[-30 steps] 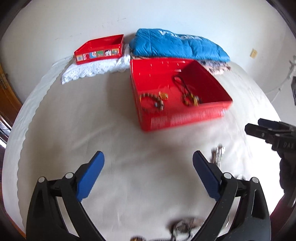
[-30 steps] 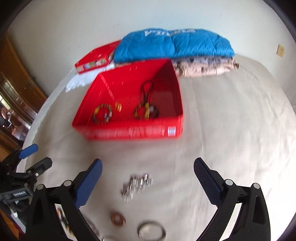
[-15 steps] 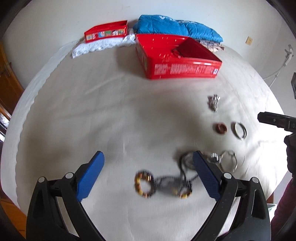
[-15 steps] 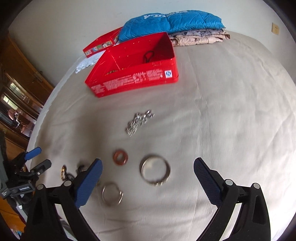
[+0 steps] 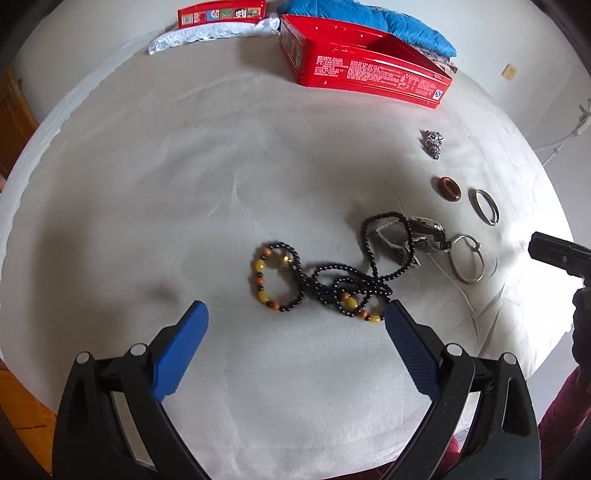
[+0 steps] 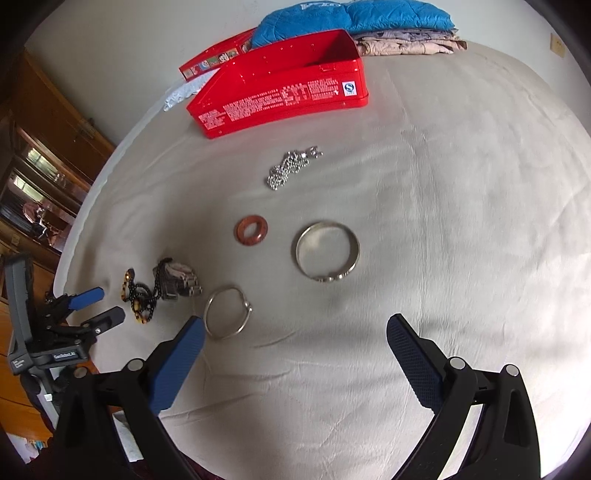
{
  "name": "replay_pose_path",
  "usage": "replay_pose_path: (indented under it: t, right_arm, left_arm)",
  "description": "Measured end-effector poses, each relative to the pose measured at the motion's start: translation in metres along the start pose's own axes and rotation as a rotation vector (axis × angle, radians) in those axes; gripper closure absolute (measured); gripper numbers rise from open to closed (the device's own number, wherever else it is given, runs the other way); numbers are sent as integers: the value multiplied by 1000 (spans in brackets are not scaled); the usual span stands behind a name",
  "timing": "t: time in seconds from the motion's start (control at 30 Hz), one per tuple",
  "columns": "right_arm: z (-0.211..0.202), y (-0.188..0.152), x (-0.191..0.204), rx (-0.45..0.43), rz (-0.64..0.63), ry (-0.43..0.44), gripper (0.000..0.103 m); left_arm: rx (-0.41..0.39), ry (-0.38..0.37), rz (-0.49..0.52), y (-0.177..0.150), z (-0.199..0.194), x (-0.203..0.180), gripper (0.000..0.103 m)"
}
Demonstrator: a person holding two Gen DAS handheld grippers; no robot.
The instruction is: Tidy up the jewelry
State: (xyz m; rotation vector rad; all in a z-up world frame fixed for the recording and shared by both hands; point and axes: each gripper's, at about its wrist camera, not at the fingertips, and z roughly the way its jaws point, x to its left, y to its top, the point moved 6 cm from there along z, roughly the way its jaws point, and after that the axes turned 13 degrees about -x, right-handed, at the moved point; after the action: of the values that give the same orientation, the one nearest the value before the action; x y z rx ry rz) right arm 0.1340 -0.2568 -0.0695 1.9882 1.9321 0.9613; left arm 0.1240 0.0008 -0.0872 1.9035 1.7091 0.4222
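Observation:
Jewelry lies loose on a cream bedsheet. A black and amber bead necklace [image 5: 317,280] sprawls just beyond my open left gripper [image 5: 295,314], tangled with a metal watch [image 5: 413,230]. To its right lie a thin silver hoop [image 5: 467,258], a wide silver bangle [image 6: 325,251], a reddish-brown ring [image 6: 252,230] and a silver chain [image 6: 293,166]. My right gripper [image 6: 295,326] hangs open above the sheet, the thin hoop [image 6: 227,312] by its left finger. The open red tin [image 6: 280,96] stands farther back; its inside is hidden from here.
Behind the tin are a red lid [image 5: 221,13] on a white lace cloth [image 5: 210,35], a blue quilt [image 6: 351,16] and folded patterned fabric [image 6: 406,42]. Wooden furniture [image 6: 48,147] stands left of the bed. The bed edge runs close in front of both grippers.
Both grippers have pulled back from the red tin toward the near edge of the bed. The loose jewelry has come into full view. Both stay open and hold nothing.

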Motion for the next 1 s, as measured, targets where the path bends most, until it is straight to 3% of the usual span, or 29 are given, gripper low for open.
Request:
replay_pose_path:
  t: [0.33, 0.4, 0.57, 0.73, 1.0]
  right_arm:
    - [-1, -3, 5, -3, -14, 8, 4]
    - [-1, -3, 5, -4, -14, 10, 4]
    - [1, -3, 3, -1, -9, 10, 4]
    - [5, -3, 2, 3, -6, 11, 4]
    - [7, -2, -1, 5, 2, 7, 5]
  left_arm:
    - [53, -41, 32, -8, 20, -28, 8]
    - [43, -18, 53, -9, 23, -30, 10]
    - [10, 32, 97, -7, 21, -31, 34]
    - [-22, 38, 105, -1, 19, -28, 79]
    - [-58, -44, 40, 12, 17, -25, 88]
